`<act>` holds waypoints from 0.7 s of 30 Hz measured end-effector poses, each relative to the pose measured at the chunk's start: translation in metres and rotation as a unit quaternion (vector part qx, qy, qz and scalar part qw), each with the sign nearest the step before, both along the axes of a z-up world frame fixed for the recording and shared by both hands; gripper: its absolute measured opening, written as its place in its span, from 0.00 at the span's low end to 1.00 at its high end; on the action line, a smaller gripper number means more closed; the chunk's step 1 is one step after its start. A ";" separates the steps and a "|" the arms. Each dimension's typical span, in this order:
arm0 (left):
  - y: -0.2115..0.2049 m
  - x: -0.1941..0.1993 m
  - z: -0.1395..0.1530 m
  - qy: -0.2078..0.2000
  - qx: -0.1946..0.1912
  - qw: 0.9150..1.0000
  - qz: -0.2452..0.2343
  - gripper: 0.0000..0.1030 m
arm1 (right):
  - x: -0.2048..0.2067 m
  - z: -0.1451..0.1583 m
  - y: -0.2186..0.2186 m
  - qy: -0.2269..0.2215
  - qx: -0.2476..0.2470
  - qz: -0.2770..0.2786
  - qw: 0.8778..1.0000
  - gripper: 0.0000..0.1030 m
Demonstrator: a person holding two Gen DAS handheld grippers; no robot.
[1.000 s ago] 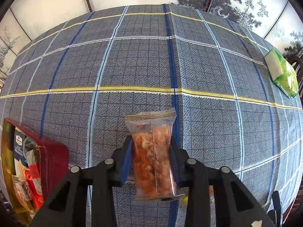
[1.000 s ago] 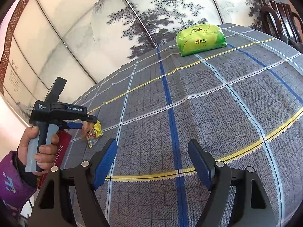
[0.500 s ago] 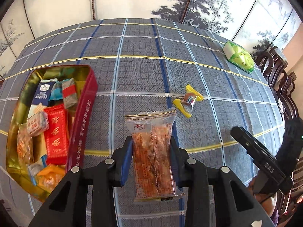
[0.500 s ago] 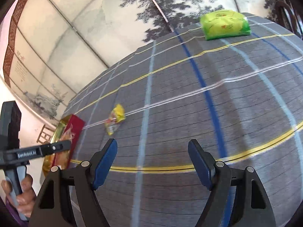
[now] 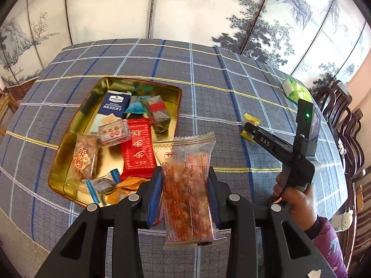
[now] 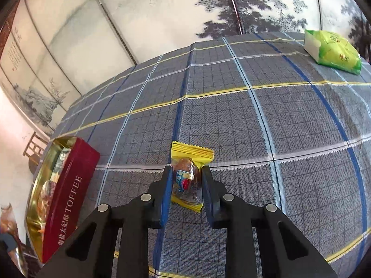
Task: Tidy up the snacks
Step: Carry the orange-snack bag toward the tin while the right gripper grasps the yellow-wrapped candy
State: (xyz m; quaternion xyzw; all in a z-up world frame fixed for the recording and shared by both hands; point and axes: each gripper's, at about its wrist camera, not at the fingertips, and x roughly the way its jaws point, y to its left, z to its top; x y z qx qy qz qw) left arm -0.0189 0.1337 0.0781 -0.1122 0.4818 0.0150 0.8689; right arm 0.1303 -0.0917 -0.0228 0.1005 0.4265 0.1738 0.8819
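A long clear-plastic packet of orange-brown snack is clamped upright between the jaws of the left gripper, above the near edge of a gold-lined red toffee tin on the plaid-clothed table. A small yellow-ended wrapped sweet on the cloth is pinched between the closed jaws of the right gripper.

Black jaws, blue pads, purple sleeve

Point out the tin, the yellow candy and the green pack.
tin (image 5: 178, 97): left wrist view, on its gold far wall.
yellow candy (image 6: 185, 178): right wrist view, on its clear middle.
green pack (image 6: 336, 51): right wrist view, on its top face.
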 end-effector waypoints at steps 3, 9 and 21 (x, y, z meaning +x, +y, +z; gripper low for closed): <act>0.016 -0.006 0.003 -0.006 0.002 1.000 0.014 0.31 | -0.013 0.004 -0.004 -0.008 -0.003 0.039 0.999 0.24; 0.047 -0.018 0.014 -0.025 0.013 0.999 0.043 0.31 | -0.056 0.014 -0.056 -0.033 -0.008 0.013 0.999 0.24; 0.076 -0.024 0.019 -0.046 0.038 0.996 0.061 0.31 | -0.069 0.000 -0.095 -0.016 -0.007 -0.041 0.999 0.24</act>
